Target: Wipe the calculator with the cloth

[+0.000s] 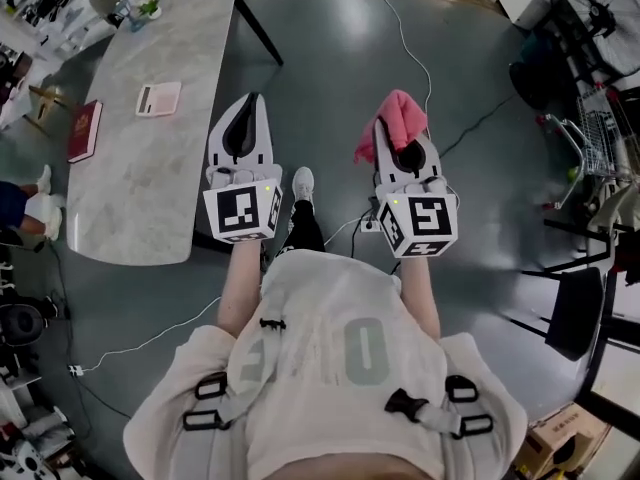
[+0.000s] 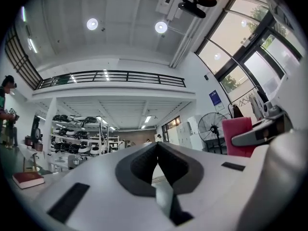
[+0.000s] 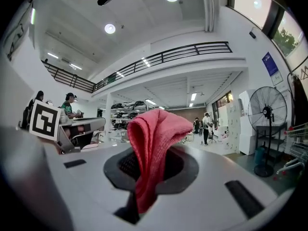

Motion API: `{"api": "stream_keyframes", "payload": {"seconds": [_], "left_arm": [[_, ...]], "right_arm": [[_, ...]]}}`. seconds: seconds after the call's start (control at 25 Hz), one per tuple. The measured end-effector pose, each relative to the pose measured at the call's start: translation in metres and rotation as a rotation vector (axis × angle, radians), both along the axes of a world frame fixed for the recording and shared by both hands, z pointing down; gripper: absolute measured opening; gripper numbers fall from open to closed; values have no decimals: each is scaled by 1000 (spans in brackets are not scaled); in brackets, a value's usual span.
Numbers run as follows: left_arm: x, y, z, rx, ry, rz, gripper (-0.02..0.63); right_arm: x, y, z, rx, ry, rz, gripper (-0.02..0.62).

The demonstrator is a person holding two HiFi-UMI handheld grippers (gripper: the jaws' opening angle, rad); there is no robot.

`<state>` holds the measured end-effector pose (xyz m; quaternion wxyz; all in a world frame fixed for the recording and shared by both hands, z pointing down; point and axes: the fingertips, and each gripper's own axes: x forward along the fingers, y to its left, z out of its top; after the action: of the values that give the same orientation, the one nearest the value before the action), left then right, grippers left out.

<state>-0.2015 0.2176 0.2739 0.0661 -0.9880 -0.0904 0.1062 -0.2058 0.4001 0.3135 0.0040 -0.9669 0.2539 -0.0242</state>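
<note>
place: industrial hall | signs: mezzanine railing (image 2: 110, 77), stocked shelves (image 2: 79, 139), pedestal fan (image 3: 268, 110)

Grippers: two, left gripper (image 1: 250, 103) and right gripper (image 1: 400, 138);
Calculator (image 1: 158, 99): one;
Cloth (image 1: 397, 113): one;
Book (image 1: 84, 130): one;
Table (image 1: 150, 193): one

On the table (image 1: 130, 193) lies the calculator (image 1: 158, 99); right gripper (image 1: 402, 133) holds pink cloth (image 1: 395, 111).

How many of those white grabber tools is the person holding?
2. The left gripper, near the table, has its fingers closed on nothing; the right gripper pinches a pink cloth. None seem hidden.
</note>
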Motion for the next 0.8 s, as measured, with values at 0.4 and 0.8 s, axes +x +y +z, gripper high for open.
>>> {"api": "stream_keyframes", "payload": {"seconds": [0.4,0.8], "left_arm": [[131,-52,0,-51,-47,-36,20],[249,-139,5,-73,-76,-116,20]], "right_arm": [[128,-55,8,-64,-74,-56,57],[265,-144,17,-109,-117,-137,57]]}}
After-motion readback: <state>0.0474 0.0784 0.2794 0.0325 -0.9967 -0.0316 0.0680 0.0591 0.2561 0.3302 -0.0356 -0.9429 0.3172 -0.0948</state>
